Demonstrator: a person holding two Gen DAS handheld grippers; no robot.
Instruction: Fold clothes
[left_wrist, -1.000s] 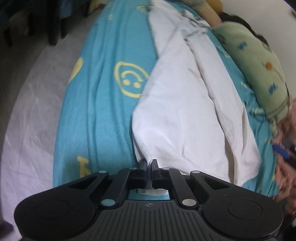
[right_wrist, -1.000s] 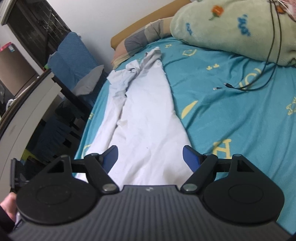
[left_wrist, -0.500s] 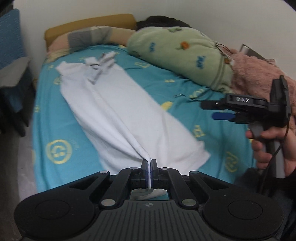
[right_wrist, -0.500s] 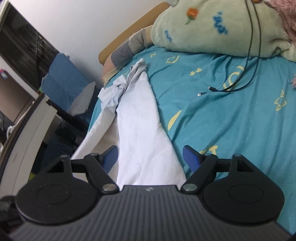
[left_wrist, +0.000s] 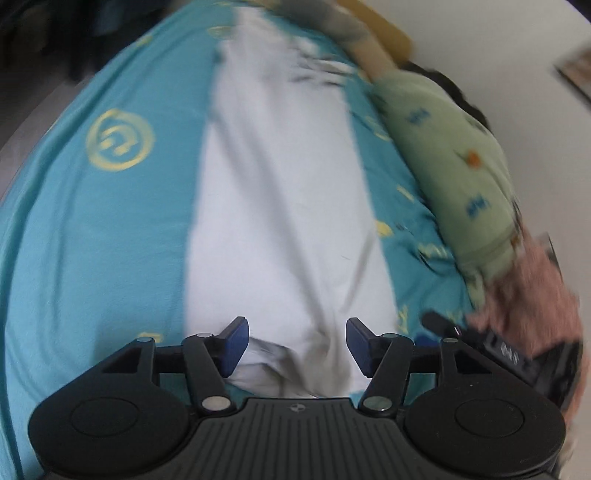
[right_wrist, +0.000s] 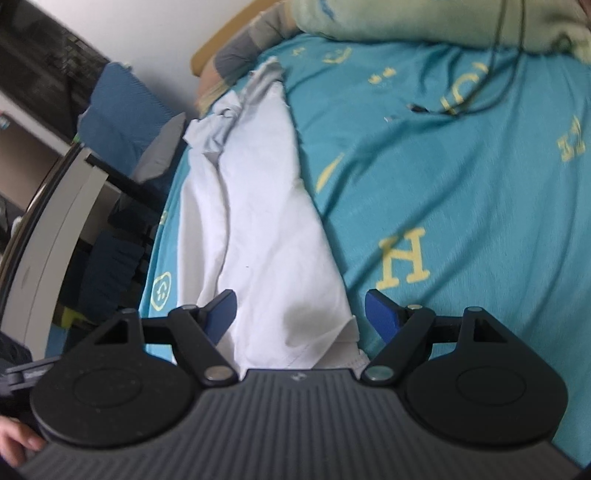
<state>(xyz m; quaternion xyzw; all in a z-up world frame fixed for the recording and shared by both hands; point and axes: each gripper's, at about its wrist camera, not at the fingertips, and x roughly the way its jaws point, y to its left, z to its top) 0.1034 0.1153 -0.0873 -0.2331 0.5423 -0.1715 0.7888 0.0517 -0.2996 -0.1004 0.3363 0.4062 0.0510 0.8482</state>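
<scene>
A white garment (left_wrist: 284, 206) lies folded lengthwise in a long strip on the teal bedsheet (left_wrist: 92, 229); the left wrist view is blurred. My left gripper (left_wrist: 295, 345) is open just above the garment's near hem, holding nothing. In the right wrist view the same garment (right_wrist: 266, 221) runs away from me, with its crumpled collar end at the far end. My right gripper (right_wrist: 299, 312) is open over the near hem, empty. The right gripper's body also shows at the right edge of the left wrist view (left_wrist: 517, 354).
A green patterned blanket (left_wrist: 461, 155) and a pink fuzzy blanket (left_wrist: 535, 280) lie along the right side of the bed. A black cable (right_wrist: 480, 92) lies on the sheet (right_wrist: 461, 203). A blue chair (right_wrist: 114, 99) and white furniture (right_wrist: 55, 229) stand beside the bed.
My left gripper has let go of the garment's edge and opened; the folded layer now lies flat. The left view has swung over the garment. My right gripper stays open.
</scene>
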